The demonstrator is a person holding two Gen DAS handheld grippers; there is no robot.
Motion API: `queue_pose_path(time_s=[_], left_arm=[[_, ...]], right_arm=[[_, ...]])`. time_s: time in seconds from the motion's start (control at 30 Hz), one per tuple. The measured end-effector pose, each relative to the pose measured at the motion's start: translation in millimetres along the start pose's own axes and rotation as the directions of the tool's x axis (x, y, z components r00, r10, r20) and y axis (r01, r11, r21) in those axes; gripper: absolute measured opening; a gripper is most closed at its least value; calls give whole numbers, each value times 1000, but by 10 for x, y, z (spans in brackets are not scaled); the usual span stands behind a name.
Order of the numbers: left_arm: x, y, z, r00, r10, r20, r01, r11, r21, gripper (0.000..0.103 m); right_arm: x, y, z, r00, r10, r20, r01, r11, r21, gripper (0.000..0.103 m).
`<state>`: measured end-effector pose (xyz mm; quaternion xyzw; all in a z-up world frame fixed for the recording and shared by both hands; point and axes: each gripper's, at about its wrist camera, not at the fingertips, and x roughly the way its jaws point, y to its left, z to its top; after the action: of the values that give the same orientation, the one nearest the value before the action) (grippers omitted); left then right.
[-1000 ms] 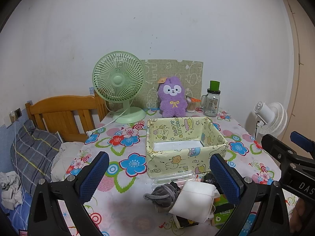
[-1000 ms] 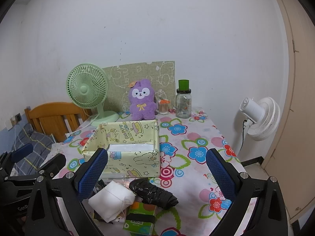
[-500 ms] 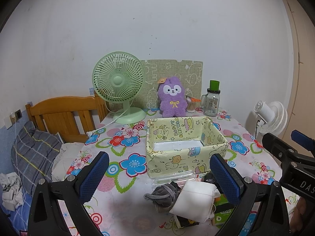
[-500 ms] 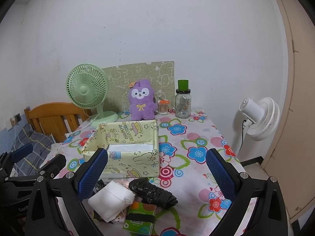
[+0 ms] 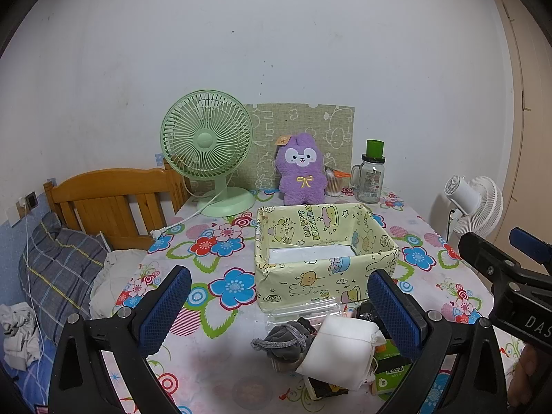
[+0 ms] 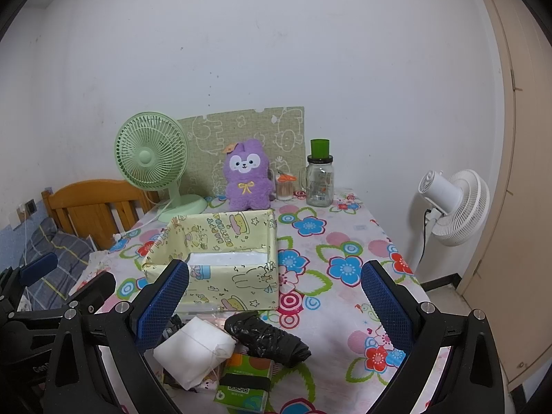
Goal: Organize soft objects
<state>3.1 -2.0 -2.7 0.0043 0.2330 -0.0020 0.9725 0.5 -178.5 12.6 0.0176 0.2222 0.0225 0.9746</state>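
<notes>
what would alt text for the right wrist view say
Open right gripper above a small pile on a floral table: white pouch, black bundle, green tissue pack. Behind stands a yellow box, then a purple plush and green fan.

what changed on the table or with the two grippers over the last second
Almost nothing. Seen from the left wrist camera, the right gripper sits very slightly lower at the frame's right edge than a second ago; that is the only shift. Both it and the left gripper remain open and empty. The white drawstring pouch, grey knitted bundle, crumpled black plastic bag and yellow cartoon-print box lie exactly as before.
</notes>
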Motion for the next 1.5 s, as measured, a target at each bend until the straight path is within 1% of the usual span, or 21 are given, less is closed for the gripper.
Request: queue_pose_path(time_s=[0.53, 0.73, 0.87, 1.23, 1.5], left_arm=[[10, -33, 1, 1000, -3, -4, 3, 1000, 2, 103], [79, -50, -21, 1000, -4, -19, 4, 1000, 0, 103], [144, -30, -50, 999, -24, -32, 23, 1000, -14, 103], [404, -80, -141, 995, -27, -98, 28, 1000, 5, 103], [633, -92, -243, 986, -32, -162, 34, 999, 10, 102]], right_arm=[[21, -18, -11, 1000, -5, -9, 5, 1000, 5, 101], [75, -19, -9, 1000, 5, -16, -4, 1000, 10, 101], [136, -22, -11, 1000, 12, -26, -11, 1000, 15, 100], [456, 42, -92, 994, 34, -99, -33, 999, 13, 97], [719, 91, -197, 985, 53, -167, -51, 999, 14, 96]])
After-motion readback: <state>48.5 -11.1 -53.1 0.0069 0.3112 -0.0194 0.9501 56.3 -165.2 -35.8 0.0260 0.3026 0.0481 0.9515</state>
